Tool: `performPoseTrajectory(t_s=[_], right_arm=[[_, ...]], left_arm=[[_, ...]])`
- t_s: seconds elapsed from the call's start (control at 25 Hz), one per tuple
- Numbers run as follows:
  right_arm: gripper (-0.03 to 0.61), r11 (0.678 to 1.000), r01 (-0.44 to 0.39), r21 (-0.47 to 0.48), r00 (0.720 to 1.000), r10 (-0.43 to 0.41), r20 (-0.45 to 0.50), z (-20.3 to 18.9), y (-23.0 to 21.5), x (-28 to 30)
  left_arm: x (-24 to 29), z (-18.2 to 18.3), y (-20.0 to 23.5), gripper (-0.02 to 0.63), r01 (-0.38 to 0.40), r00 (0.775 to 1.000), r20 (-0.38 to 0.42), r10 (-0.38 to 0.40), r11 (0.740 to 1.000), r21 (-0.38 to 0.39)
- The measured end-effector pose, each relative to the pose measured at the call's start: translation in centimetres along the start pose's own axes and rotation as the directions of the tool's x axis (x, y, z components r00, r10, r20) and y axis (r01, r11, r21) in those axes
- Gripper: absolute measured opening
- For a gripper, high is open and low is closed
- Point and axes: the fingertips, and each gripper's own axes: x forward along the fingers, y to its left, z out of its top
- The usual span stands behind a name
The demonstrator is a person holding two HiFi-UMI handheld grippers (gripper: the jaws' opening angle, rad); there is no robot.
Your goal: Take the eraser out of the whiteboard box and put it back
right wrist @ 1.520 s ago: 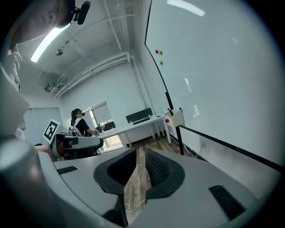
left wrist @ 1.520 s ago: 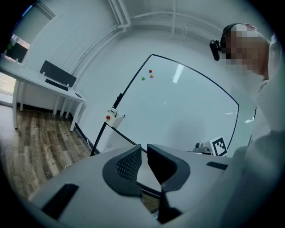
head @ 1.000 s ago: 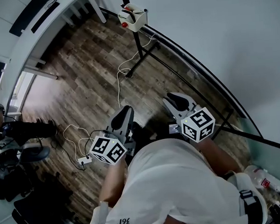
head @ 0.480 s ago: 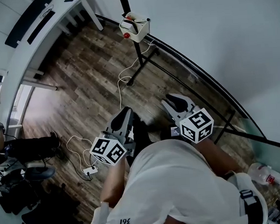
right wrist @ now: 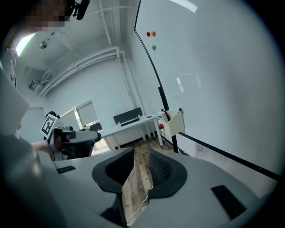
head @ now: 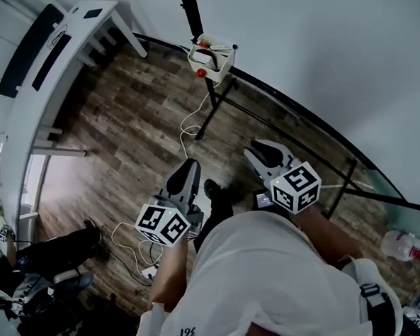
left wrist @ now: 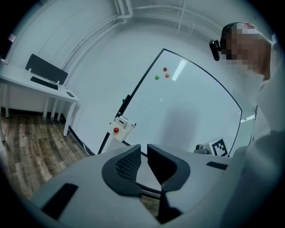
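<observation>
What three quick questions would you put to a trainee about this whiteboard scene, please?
1. True or false: the right gripper is clamped on an object.
2. What colour is the round magnet on the front of the whiteboard box? A) green B) red C) blue
3. Fill in: in the left gripper view, the whiteboard carries ___ small coloured dots near its top.
Key: 1 false, its jaws stand apart with only the floor showing between them; 2 B; 3 three.
</observation>
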Motion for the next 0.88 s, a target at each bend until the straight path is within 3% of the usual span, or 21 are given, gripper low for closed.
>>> performPoseTrajectory(t_s=[0.64,0.88], right_arm=[[0.104,0.986,0.167,0.014,0.985,-0.167,0.034,4.2,1.2,7.2],[0.106,0.984,0.180,0.016,0.983,-0.180,0.029,4.6,0.4,8.1]], left_arm=[[0.8,4.9,7.2,0.035,0.135,0.989,-0.062,-0.133,0.991,0.021],[2.1,5.1,7.7,0.035,0.158,0.985,-0.071,-0.156,0.987,0.017]])
